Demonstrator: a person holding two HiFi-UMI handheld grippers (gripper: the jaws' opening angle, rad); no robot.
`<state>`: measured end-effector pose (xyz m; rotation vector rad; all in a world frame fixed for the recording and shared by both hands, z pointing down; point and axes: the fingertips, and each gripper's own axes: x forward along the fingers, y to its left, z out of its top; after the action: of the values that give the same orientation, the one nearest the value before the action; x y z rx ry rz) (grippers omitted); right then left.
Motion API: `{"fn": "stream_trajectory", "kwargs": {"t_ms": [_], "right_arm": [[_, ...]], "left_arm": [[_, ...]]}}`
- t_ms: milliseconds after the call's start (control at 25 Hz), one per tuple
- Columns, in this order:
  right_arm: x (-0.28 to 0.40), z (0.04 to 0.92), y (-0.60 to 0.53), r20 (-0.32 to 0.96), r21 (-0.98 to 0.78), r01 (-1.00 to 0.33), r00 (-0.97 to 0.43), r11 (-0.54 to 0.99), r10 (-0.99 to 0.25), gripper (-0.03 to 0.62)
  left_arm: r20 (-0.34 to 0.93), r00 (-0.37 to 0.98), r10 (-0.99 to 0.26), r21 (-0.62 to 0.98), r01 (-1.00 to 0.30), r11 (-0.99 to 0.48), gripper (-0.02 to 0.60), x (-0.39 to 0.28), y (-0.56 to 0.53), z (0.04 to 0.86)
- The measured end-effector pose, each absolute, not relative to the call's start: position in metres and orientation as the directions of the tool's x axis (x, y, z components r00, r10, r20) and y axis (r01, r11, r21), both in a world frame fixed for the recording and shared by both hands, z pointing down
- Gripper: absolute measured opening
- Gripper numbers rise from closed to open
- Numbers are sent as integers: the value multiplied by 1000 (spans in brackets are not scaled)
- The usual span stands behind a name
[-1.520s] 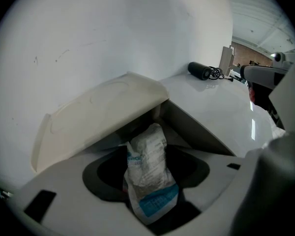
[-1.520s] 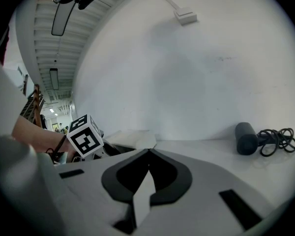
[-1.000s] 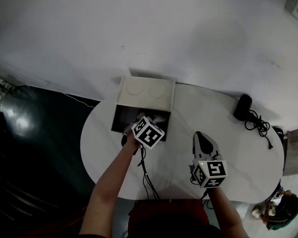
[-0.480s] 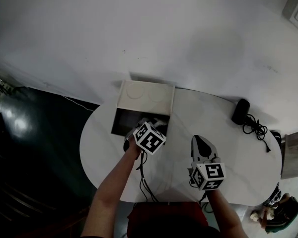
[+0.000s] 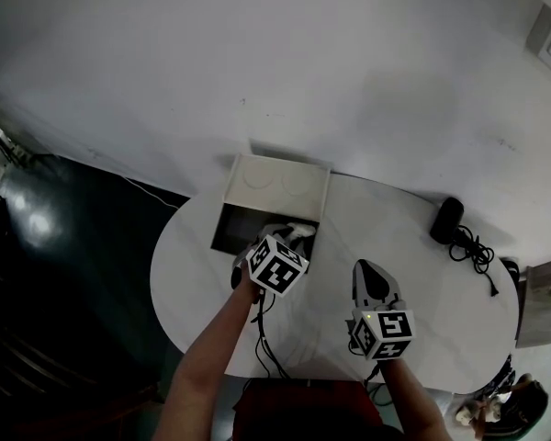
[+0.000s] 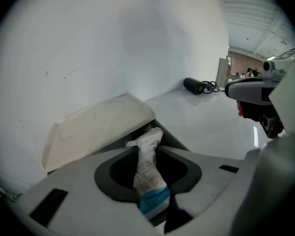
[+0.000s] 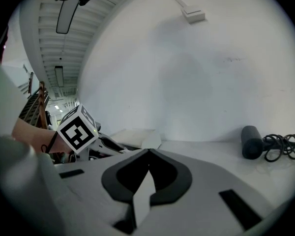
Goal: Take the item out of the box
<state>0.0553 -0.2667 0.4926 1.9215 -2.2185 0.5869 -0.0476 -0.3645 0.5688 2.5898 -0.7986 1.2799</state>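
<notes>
Packet [image 6: 147, 163], white with illegible print, clamped in left hand-held gripper [image 6: 156, 203] at box [image 6: 96, 127]; right hand-held gripper [image 7: 143, 193] closed, empty.

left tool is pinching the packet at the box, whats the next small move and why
Probably lift the left tool up and back a little: its jaws are shut on the packet, whose far end is at the mouth of the open box, so a short lift should bring it free.

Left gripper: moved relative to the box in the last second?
Yes, slightly: left gripper backed off from the box toward the person, jaws shut on the packet.
</notes>
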Motion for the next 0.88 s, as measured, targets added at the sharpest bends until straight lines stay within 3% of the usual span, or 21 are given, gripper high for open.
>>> {"fn": "stream_trajectory", "kwargs": {"t_ms": [880], "right_arm": [[55, 467, -250, 298, -185, -966, -229, 179, -927, 14]], "left_arm": [[548, 549, -631, -87, -713, -695, 129, -58, -342, 483]]}}
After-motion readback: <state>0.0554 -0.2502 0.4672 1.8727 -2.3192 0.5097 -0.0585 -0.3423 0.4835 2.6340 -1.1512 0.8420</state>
